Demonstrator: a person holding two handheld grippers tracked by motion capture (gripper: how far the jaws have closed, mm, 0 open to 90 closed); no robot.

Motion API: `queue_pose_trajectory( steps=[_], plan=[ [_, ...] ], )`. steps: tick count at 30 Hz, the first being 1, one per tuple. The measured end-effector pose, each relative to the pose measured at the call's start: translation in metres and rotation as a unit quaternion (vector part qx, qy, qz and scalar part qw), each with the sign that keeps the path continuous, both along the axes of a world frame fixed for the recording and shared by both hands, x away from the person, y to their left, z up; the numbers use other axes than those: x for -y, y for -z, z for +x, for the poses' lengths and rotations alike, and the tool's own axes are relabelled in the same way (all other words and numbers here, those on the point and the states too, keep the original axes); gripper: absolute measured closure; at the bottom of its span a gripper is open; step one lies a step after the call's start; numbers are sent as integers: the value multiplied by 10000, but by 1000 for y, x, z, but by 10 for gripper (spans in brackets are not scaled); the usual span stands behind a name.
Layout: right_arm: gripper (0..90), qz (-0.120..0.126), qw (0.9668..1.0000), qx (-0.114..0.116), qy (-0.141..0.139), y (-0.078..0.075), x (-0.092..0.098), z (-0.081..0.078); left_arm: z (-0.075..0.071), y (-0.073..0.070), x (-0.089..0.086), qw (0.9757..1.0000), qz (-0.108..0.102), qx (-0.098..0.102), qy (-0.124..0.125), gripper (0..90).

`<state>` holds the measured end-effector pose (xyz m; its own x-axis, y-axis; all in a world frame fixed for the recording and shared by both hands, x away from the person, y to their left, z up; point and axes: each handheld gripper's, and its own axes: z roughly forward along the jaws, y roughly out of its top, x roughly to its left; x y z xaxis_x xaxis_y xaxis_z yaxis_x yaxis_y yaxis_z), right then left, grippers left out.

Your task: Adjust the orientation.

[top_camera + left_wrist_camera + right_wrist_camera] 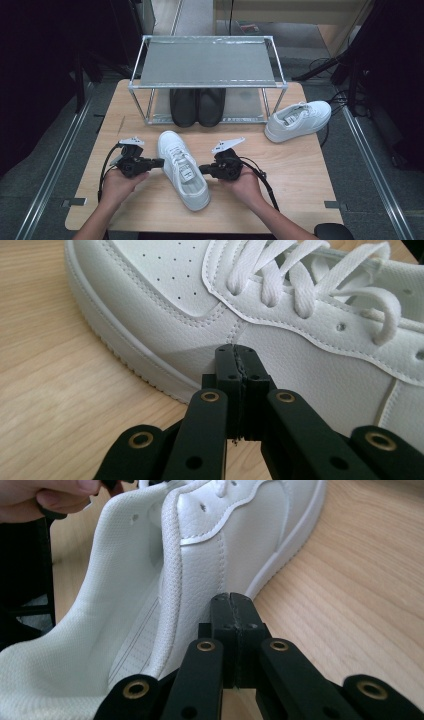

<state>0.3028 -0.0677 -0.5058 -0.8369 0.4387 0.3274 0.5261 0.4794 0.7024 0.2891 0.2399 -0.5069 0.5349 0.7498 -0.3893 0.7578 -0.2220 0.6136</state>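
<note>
The wooden worktop (300, 165) carries everything here, with bare wood along its near edge and across its right half in front of the far sneaker, which leaves free room on that side. At the back stands a metal-framed shoe rack (207, 62), its grey top shelf bare, its posts reaching close to the worktop's rear edge. A pair of black shoes (197, 106) sits side by side on the lower level, toes toward the person. To the right of the rack, near the worktop's right edge, a second white sneaker (298, 120) lies at an angle.

The white lace-up sneaker (182, 169) lies in the middle of the near half, toe toward the rack and heel toward the person (slightly slanted), well clear of every edge. It sits between the two tools.

The left hand-held gripper (159, 162) is clenched with nothing between its jaws; in the left gripper view its tips (235, 360) rest against or just short of the sneaker's side panel below the laces, just above the sole. The right hand-held gripper (202, 169) is likewise clenched and empty, its tips (232, 607) right beside the opposite side wall near the padded collar; actual contact I cannot tell
</note>
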Motion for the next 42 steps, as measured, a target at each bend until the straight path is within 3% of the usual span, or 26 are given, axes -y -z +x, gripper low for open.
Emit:
queue_pose_trajectory(
  steps=[7,10,16,20,24,27,30,33,38,42],
  plan=[
    [900,26,9999,-53,135,-3,14,-9,13,-1,20,9997,62,22,228,900],
    [900,48,9998,-37,177,-3,16,-11,17,-1,27,9997,68,45,210,900],
    [900,59,9996,-65,261,-2,15,-14,27,-2,34,9993,113,4,347,900],
    [900,31,9996,-36,265,-3,17,-15,34,0,33,9991,-70,-66,418,900],
    [900,29,9997,-51,253,-3,15,-16,41,-3,42,9987,133,-12,499,900],
    [900,27,9998,-31,210,-2,15,-17,43,-2,40,9988,52,2,483,900],
    [894,29,9997,112,215,-2,19,-15,41,-3,32,9983,-36,-32,578,787],
    [866,106,9995,80,270,-3,26,-11,35,-8,28,9970,41,81,772,670],
    [748,172,9993,113,304,-7,40,-9,29,-15,23,9953,-158,153,945,471],
    [709,254,9983,166,488,-11,51,-5,28,-17,23,9942,-257,156,1033,421]
  ],
)
